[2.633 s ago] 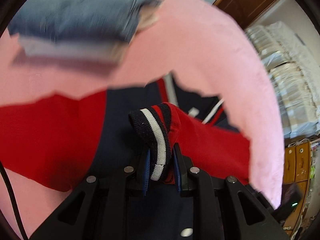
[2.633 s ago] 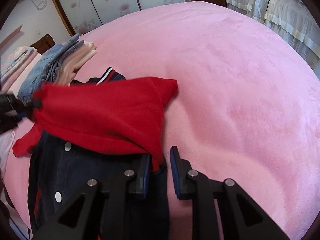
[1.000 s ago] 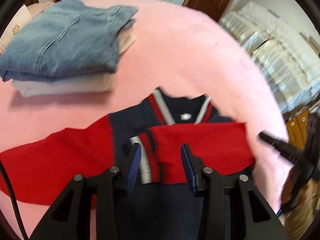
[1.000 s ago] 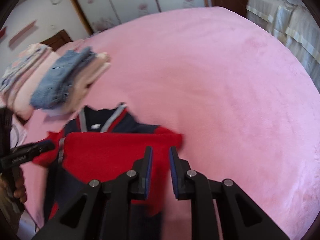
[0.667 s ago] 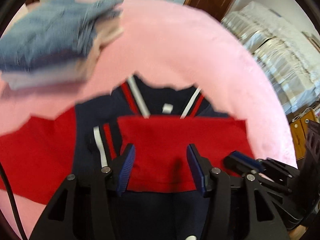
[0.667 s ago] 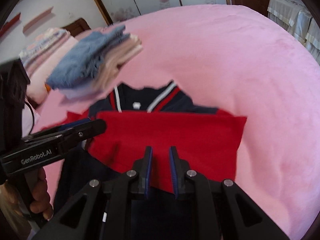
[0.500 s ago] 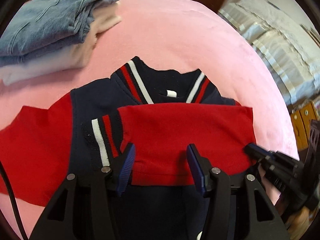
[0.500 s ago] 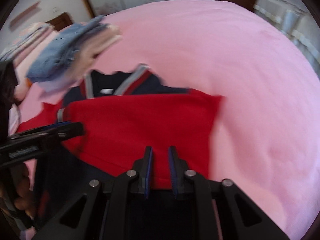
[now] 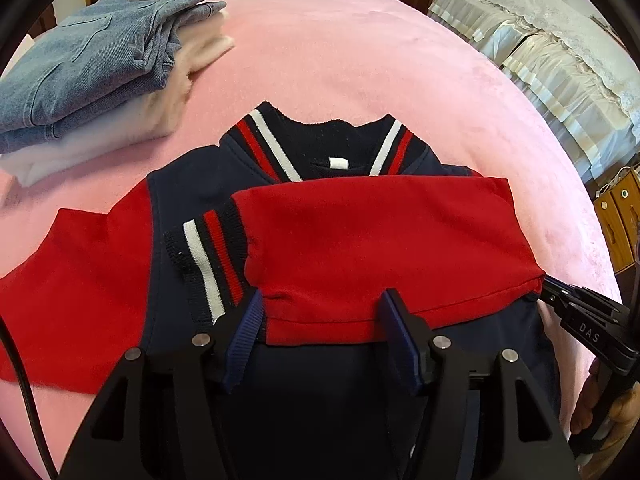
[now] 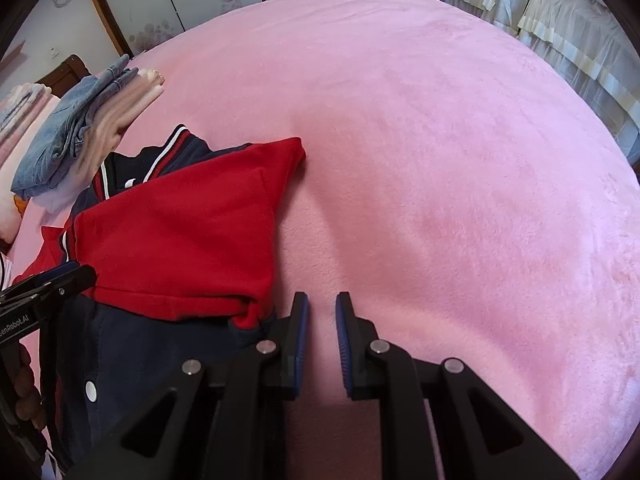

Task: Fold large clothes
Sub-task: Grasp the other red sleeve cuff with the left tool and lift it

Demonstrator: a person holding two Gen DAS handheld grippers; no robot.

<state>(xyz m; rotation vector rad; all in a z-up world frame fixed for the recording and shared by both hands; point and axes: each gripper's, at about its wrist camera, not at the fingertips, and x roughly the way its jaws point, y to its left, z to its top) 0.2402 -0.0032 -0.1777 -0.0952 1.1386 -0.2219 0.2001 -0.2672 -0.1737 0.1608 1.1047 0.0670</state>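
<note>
Where lettering could be read, the left gripper [image 10: 78,276], seen at the left edge of the right wrist view, bore "enRobot.AI", its first letters cut off by the frame. The right gripper [image 9: 550,286], seen at the right edge of the left wrist view, bore "DAS", the rest unreadable. A small white tag [image 9: 338,163] inside the jacket [image 9: 320,392] collar was too small to read.

Jacket: navy body, red sleeves, striped collar and cuff [image 9: 210,264], lying flat near the left edge of the pink bed [image 10: 440,160], collar toward the far side. One red sleeve [image 9: 376,248] lay folded across the chest; the other sleeve spread out toward the bed's left edge. White snaps [image 10: 91,390] showed on the front. The jacket's lower part was hidden behind both grippers.

Left gripper: jaws had just been opening and stood wide apart over the lower edge of the folded sleeve, pads clear of the cloth. Right gripper: jaws had just opened a little to a narrow gap with only the bed showing between them, beside the sleeve's bunched corner.

Folded jeans [image 9: 92,60] sat on pale folded clothes [image 9: 120,128] at the bed's far left corner. A hand [image 10: 24,392] was partly cut off at the frame edge.
</note>
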